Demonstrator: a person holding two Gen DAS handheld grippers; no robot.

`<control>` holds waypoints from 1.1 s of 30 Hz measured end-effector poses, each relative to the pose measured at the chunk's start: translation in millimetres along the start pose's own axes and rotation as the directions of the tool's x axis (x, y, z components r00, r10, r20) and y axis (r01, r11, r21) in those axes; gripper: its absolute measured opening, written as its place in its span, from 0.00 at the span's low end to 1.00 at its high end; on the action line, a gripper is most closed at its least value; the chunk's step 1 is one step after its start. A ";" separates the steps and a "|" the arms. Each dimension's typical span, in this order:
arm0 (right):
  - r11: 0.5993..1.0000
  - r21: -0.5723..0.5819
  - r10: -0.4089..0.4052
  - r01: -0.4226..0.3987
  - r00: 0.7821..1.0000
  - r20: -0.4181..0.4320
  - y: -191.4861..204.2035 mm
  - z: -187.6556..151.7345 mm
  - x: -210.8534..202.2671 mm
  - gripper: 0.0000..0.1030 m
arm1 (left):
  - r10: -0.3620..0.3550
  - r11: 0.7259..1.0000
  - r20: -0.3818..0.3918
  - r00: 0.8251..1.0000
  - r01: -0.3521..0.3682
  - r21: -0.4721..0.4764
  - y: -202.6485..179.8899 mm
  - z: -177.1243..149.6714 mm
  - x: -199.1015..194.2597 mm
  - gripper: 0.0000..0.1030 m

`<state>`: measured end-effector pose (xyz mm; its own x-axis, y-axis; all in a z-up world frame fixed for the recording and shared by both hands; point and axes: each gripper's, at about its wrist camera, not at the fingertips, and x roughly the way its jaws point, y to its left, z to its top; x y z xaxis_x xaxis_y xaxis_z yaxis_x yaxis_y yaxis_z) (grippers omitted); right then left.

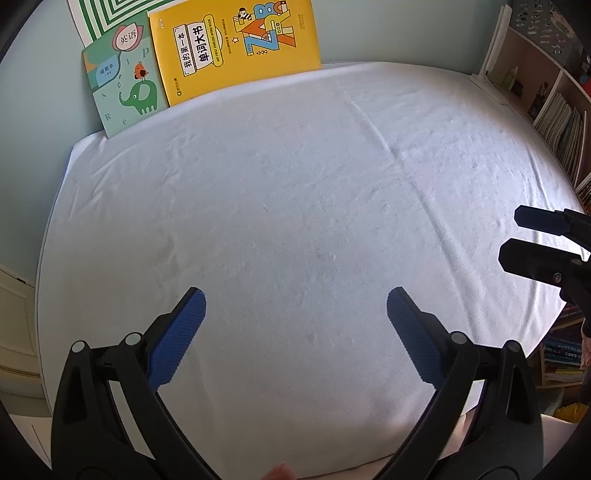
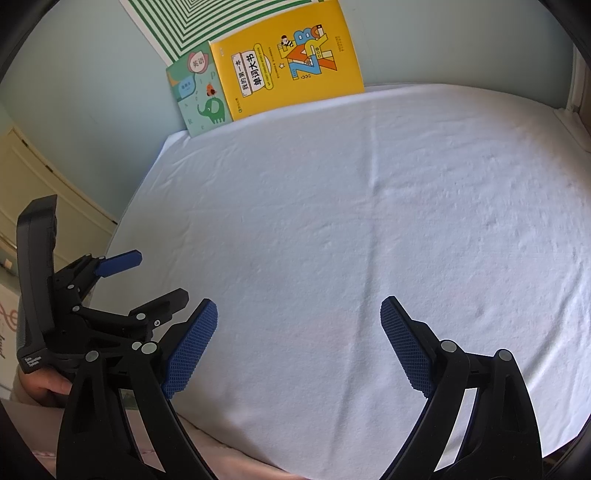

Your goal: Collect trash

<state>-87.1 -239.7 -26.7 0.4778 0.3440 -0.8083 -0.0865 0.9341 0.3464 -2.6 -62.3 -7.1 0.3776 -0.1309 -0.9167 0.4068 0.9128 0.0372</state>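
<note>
A table covered with a white cloth (image 1: 295, 206) fills the view; the cloth has soft creases. At its far edge a pale blue-green wall (image 2: 92, 81) rises. Against this wall lean a yellow book (image 1: 236, 48), a small green book (image 1: 125, 88) and a green striped board (image 2: 207, 22). Beyond the right edge stands a bookshelf (image 1: 554, 110) full of books. Beyond the left edge is a cream cabinet (image 2: 40, 192).

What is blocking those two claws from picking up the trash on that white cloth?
Nothing blocks them, but no trash shows in either view. The white cloth looks bare; only a yellow book and a green book lean at its far edge. The left gripper and right gripper hover open and empty.
</note>
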 end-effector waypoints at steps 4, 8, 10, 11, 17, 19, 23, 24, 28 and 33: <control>1.000 0.000 0.001 -0.001 1.000 -0.001 0.4 -0.1 0.0 0.87 | 0.006 1.000 -0.007 1.000 -0.006 -0.001 -0.5 0.6 1.8 0.94; 1.000 -0.002 -0.001 0.001 1.000 -0.001 1.5 -1.2 -0.5 0.87 | 0.012 1.000 -0.005 1.000 -0.012 0.003 -0.7 0.3 2.1 0.94; 1.000 -0.002 0.000 0.000 1.000 -0.001 1.8 -1.4 -0.5 0.87 | 0.012 1.000 -0.002 1.000 -0.012 0.004 -1.1 0.8 1.2 0.94; 1.000 -0.002 -0.001 0.001 1.000 -0.001 1.8 -1.4 -0.6 0.87 | 0.013 1.000 0.000 1.000 -0.013 0.006 -1.5 0.3 0.7 0.94; 1.000 -0.006 0.002 -0.002 1.000 0.001 3.6 -1.3 -0.6 0.87 | 0.011 1.000 0.004 1.000 -0.012 0.010 -1.1 0.1 -0.1 0.94; 1.000 -0.006 0.002 -0.002 1.000 0.002 4.5 -1.0 -0.4 0.87 | 0.006 1.000 0.006 1.000 -0.006 0.008 -0.7 0.2 -0.3 0.94; 1.000 -0.005 0.002 -0.002 1.000 0.001 4.8 -1.0 -0.2 0.87 | -0.002 1.000 0.023 1.000 0.001 0.011 -0.8 0.3 -3.2 0.94; 1.000 -0.005 0.001 -0.001 1.000 0.001 4.7 -1.1 -0.3 0.87 | -0.003 1.000 0.027 1.000 0.003 0.011 -0.9 -0.1 -3.8 0.94; 1.000 -0.004 0.001 -0.001 1.000 0.001 3.0 -0.2 0.4 0.87 | -0.006 1.000 0.038 0.999 0.005 0.014 -2.3 0.2 -4.5 0.93; 1.000 -0.005 0.000 0.000 1.000 0.001 2.3 0.1 0.7 0.87 | 0.013 1.000 0.029 0.999 -0.013 0.012 -2.7 1.2 -2.5 0.94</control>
<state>-86.9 -237.4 -26.4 0.4787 0.3440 -0.8078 -0.0907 0.9345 0.3442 -3.6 -64.8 -4.4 0.4070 -0.1302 -0.9041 0.4117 0.9097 0.0543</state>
